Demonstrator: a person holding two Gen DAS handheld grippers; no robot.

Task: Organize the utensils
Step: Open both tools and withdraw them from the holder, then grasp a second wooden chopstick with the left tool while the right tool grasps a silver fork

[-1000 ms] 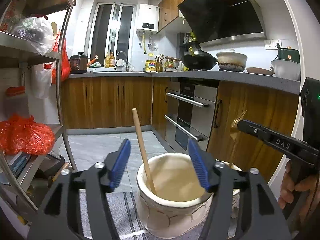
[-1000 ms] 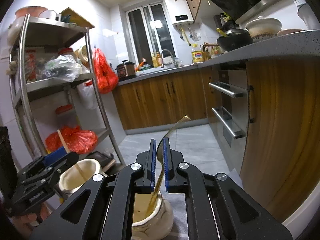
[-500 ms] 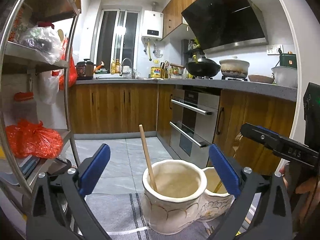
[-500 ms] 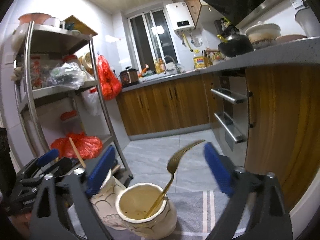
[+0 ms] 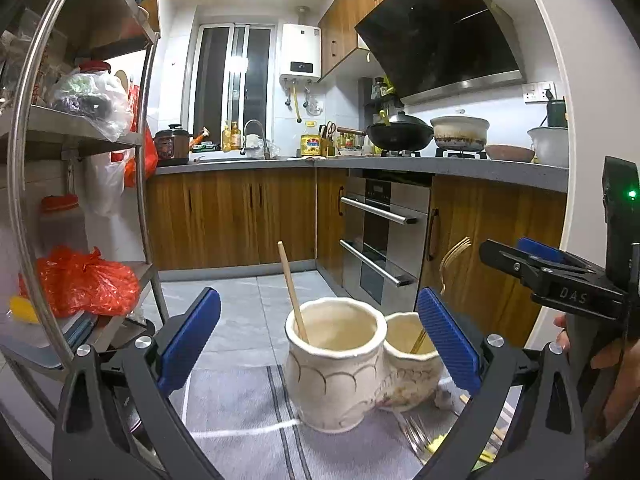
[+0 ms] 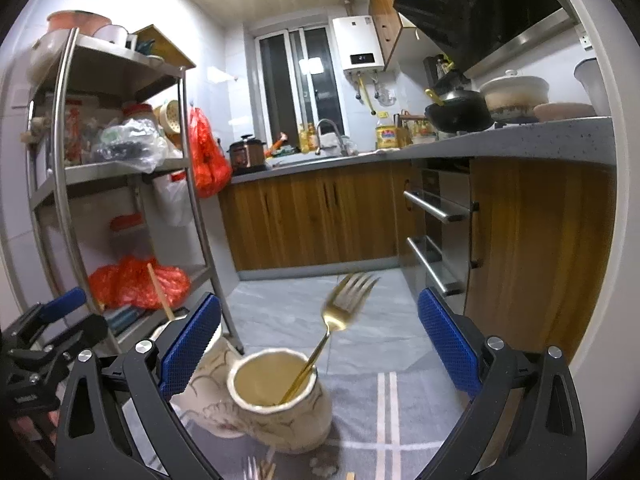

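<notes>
The left gripper (image 5: pixel 318 336) was seen with its jaws spread wide, nothing clamped. The left ceramic pot (image 5: pixel 334 364) was framed between the blue pads (image 5: pixel 188 338) but ahead of them, touched by neither. A wooden chopstick (image 5: pixel 292 290) was stood in that pot, leaned toward the left pad side, its top raised above the rim. The right ceramic pot (image 5: pixel 408 364) was set touching the first one, just inside the right pad and partly hidden by it. A thin gold handle was visible in it.

The right gripper (image 6: pixel 318 336) was caught with jaws opening, already far apart – nothing was pressed by either pad. The gold fork (image 6: pixel 332 328) was seen between the jaws and free of both, tines up and blurred, its handle dropped into the right pot's mouth and leaned on the rim. The pot (image 6: pixel 280 412) was placed ahead of the jaws, nearer the left pad; the other pot (image 6: pixel 212 380) was largely hidden behind that pad, with the chopstick (image 6: pixel 160 292) poking up beyond it.

Both pots were rested on a grey striped cloth (image 5: pixel 240 408). Loose utensils (image 5: pixel 418 438) – fork tines among them – were left on the cloth below the right pad in the left view; the rest could not be identified. A person's hand (image 5: pixel 600 360) was partly seen on the right gripper's handle at the frame edge.
</notes>
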